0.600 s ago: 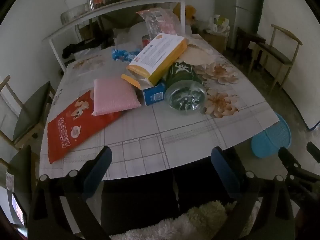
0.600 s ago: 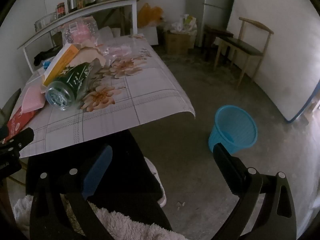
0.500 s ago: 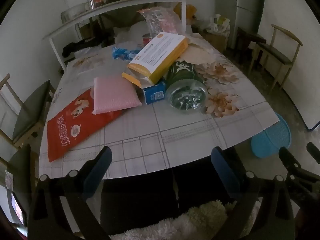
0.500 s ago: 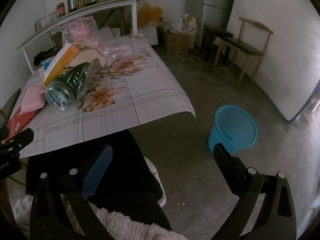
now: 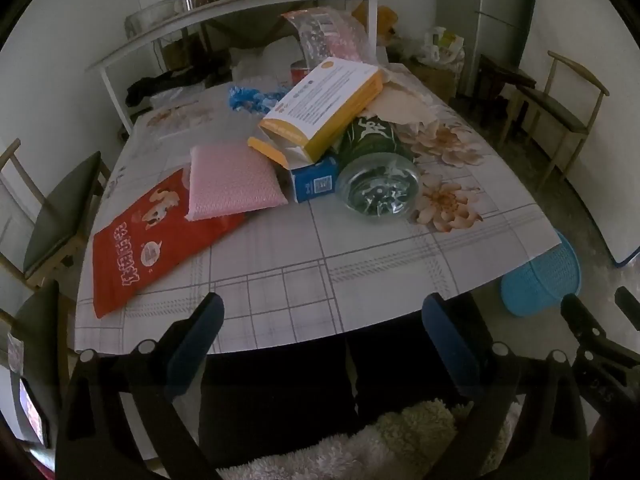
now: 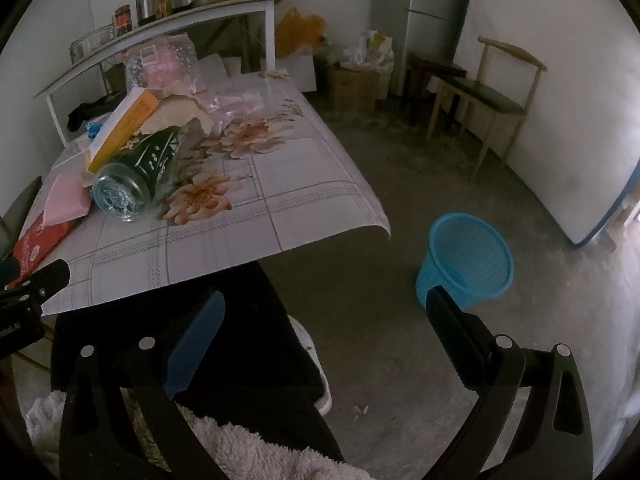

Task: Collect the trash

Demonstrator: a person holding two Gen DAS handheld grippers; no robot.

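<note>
Trash sits piled mid-table ahead of and beyond both wide-open, empty grippers, the red packet (image 5: 160, 236) lying long axis slanting away, nearest the left gripper (image 5: 320, 332) (better placed than the right gripper (image 6: 324, 328), which faces the blue basket (image 6: 466, 260) on the floor).

1. The right gripper (image 6: 324, 312), jaws spread wide and empty, hangs over a bare concrete floor (image 6: 380, 340); a blue mesh basket (image 6: 466, 258) stands there, well apart from the table (image 6: 260, 216).
2. On the flowered cloth, a green plastic bottle (image 6: 138, 170) lies on its side, base outward; a yellow box (image 6: 122, 130) leans just above it; a pink pad (image 6: 66, 198) and red packet (image 6: 38, 240) lie at left.
</note>
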